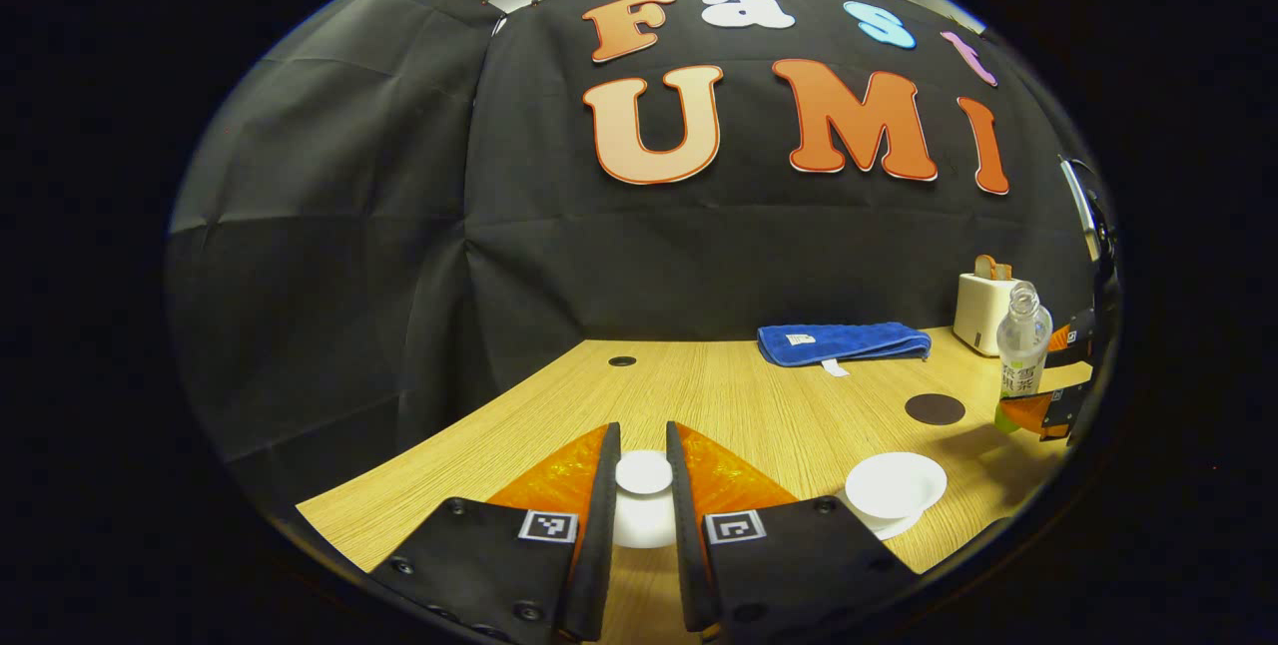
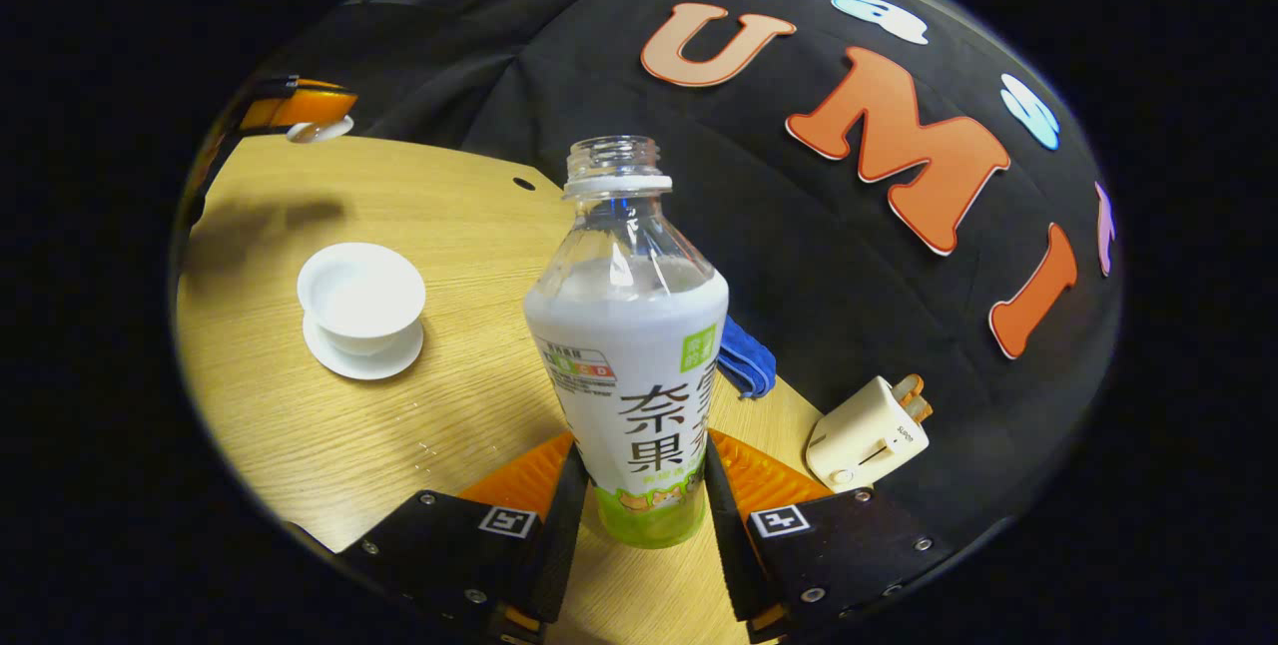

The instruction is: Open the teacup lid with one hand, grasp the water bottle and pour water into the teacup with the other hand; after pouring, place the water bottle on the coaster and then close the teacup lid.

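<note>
- On the wooden table (image 1: 759,405), largest of all: carries everything, with the open teacup (image 2: 361,298) on its saucer (image 2: 364,357) near the front edge and a dark round coaster (image 1: 935,409) lying bare just beyond the cup.
- Toward the back, out of play: a folded blue towel (image 1: 844,341) and a cream toaster (image 2: 867,435).
- Next in size, the water bottle (image 2: 631,355): uncapped, upright or only slightly tilted, lifted off the wood, partly full, pinched low on its labelled body by both fingers of the right gripper (image 2: 639,515). Grasp done; no water leaving the neck yet.
- Teacup again: uncovered, well apart from the bottle's mouth, interior looking white; whether any water is inside, cannot tell.
- Smallest, the teacup lid (image 1: 643,490): off the cup, its knob clamped between the narrowed fingers of the left gripper (image 1: 643,485) and held away to the side.
- Judged done: lid opened, bottle grasped and raised.
- Judged left: carry the neck over the cup, pour, set the bottle on the coaster, close the lid.
</note>
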`<state>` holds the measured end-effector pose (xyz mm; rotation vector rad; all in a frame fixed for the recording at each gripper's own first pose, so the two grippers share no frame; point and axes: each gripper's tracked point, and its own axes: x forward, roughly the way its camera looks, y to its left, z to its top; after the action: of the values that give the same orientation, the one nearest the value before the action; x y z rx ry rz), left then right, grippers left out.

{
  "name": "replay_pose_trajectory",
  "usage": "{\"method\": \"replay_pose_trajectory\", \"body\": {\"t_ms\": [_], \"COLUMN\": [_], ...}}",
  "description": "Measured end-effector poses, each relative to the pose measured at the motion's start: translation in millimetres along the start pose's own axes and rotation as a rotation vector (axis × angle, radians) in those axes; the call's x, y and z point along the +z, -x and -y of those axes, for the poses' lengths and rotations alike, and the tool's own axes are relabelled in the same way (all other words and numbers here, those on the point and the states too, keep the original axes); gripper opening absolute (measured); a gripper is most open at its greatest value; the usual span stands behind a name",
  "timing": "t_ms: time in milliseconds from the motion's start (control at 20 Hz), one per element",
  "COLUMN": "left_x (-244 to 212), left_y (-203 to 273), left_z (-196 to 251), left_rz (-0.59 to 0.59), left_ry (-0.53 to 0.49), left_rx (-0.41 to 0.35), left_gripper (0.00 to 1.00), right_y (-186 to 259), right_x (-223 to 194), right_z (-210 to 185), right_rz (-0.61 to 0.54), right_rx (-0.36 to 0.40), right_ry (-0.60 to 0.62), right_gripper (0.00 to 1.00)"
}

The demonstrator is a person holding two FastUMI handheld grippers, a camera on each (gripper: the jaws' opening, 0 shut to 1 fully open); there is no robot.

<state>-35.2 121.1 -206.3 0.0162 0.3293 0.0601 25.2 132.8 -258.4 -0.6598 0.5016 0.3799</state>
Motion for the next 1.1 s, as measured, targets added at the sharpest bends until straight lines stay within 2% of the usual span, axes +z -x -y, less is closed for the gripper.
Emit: {"method": "replay_pose_trajectory", "body": {"t_ms": [200,300,400,1000,1050,1100], "left_x": [-3.4,-4.1,-7.0,-17.5,-18.3,-18.3], "left_y": [1.4,2.8,4.4,7.4,8.1,8.4], "left_z": [-5.1,-5.9,-5.2,-15.4,-16.3,-17.2], "left_rz": [-0.004,-0.002,-0.005,-0.022,-0.021,-0.022], "left_ry": [0.006,0.019,0.025,0.030,0.028,0.026], "left_rx": [0.004,0.005,-0.001,-0.001,0.000,0.000], "left_gripper": [0.33,0.32,0.33,0.33,0.33,0.33], "right_y": [-1.3,-3.6,-5.9,-10.0,-9.4,-9.6], "right_x": [12.3,15.1,21.5,46.2,47.9,47.7], "right_z": [5.0,-2.9,-5.8,8.3,7.5,5.9], "right_rz": [0.024,0.027,0.037,0.108,0.111,0.114], "right_rx": [-0.049,-0.025,-0.025,-0.150,-0.159,-0.169], "right_ry": [0.163,0.212,0.267,0.610,0.630,0.649], "right_gripper": [0.63,0.66,0.63,0.63,0.60,0.63]}}
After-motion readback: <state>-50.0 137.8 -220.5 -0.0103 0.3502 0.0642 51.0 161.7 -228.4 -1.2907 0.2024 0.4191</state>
